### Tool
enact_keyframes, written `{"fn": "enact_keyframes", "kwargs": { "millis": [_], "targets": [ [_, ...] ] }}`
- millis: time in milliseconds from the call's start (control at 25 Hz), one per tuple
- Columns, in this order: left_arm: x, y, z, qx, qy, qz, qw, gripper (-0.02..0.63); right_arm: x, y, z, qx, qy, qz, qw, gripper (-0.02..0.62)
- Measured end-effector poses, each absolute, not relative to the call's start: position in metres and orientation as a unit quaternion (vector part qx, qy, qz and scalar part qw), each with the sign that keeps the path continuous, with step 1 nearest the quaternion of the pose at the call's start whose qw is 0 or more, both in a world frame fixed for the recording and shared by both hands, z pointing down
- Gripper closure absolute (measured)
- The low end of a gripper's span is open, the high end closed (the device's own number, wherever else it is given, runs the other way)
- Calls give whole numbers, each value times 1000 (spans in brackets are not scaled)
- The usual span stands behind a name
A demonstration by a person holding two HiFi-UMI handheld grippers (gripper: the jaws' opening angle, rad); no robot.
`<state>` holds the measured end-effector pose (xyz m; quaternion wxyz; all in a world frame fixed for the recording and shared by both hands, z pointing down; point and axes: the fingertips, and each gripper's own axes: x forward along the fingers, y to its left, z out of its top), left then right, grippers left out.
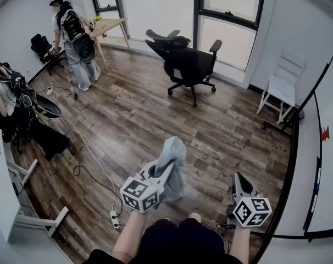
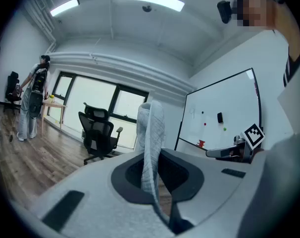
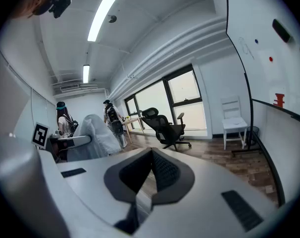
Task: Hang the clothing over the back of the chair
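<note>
A light grey garment (image 1: 173, 161) hangs from my left gripper (image 1: 165, 169), which is shut on it low in the head view. In the left gripper view the cloth (image 2: 151, 133) rises out from between the shut jaws of my left gripper (image 2: 157, 182). The black office chair (image 1: 189, 65) stands far ahead by the windows, its back towards the left; it also shows in the left gripper view (image 2: 98, 133) and the right gripper view (image 3: 166, 127). My right gripper (image 1: 239, 178) is held lower right, well apart from the garment. Its jaws (image 3: 151, 170) are shut with nothing between them.
A white chair (image 1: 282, 84) stands at the right wall near a whiteboard (image 1: 326, 164). A standing person (image 1: 73, 43) is beside a wooden table (image 1: 109, 26) at the back left. A seated person (image 1: 7, 100) is at the left. Cables and a power strip (image 1: 115, 219) lie on the wood floor.
</note>
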<state>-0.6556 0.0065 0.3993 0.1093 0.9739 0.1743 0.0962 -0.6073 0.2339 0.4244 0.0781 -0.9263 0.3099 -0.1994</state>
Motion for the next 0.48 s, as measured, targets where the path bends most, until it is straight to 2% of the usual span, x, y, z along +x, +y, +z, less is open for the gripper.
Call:
{"fn": "enact_keyframes", "kwargs": {
  "millis": [480],
  "targets": [
    [-647,19,406,973,170,100,118,591,-601,252,434,-927,302,-205,87,595]
  ]
}}
